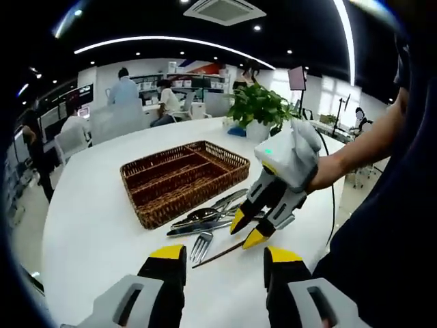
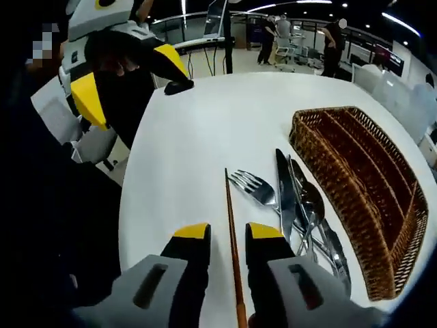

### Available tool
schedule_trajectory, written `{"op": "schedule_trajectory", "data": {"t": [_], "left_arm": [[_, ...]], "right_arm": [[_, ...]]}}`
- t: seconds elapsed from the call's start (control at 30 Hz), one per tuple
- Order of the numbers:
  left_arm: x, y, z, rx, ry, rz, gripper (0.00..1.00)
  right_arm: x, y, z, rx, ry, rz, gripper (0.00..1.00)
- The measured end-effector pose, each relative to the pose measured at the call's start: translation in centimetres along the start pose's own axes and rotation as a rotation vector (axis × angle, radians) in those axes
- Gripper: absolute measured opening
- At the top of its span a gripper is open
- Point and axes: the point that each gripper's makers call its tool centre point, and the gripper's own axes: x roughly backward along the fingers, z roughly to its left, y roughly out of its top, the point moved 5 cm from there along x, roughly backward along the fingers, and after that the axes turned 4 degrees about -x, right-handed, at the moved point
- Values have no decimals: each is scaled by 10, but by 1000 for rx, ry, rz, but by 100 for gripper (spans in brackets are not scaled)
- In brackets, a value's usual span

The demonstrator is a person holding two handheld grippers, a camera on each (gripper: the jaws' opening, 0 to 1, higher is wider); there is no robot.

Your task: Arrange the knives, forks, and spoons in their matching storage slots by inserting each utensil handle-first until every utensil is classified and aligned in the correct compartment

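right gripper (image 2: 229, 236) held low over the table (image 2: 205, 123), jaws set apart astride a brown stick (image 2: 233, 239) | left gripper (image 1: 225, 258) raised at the near edge, jaws apart, nothing held | cutlery (image 2: 297, 198) piled beside the wicker tray (image 2: 362, 178), slots unfilled | plant (image 1: 258, 106) at the far edge

The brown woven wicker tray (image 1: 184, 179) with long compartments sits on the round white worktop (image 1: 102, 225). Touching its near side lies a pile of silver metal cutlery (image 1: 208, 220); a thin brown wooden chopstick (image 2: 233, 246) lies just beyond that pile. A green potted plant (image 1: 258, 109) stands behind the tray.
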Motion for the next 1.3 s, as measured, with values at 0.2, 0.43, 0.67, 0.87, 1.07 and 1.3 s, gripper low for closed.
{"op": "schedule_trajectory", "data": {"t": [0.2, 0.43, 0.67, 0.87, 1.07, 1.3], "left_arm": [[9, 0, 10, 15, 9, -36, 54], [15, 0, 21, 12, -7, -46, 62], [15, 7, 30, 14, -31, -52, 69], [12, 7, 37, 4, -50, -47, 70], [14, 7, 45, -4, -63, -42, 70], [16, 3, 56, 7, -69, -31, 69]], "right_arm": [[-19, 19, -2, 11, 29, 33, 14], [-38, 28, -2, -19, 60, 74, 12], [-50, 31, 2, -3, 77, 179, 8], [-55, 32, 3, 7, 67, 249, 5], [-55, 34, 0, 0, 59, 316, 2], [-55, 33, 0, -8, 48, 326, 1]]}}
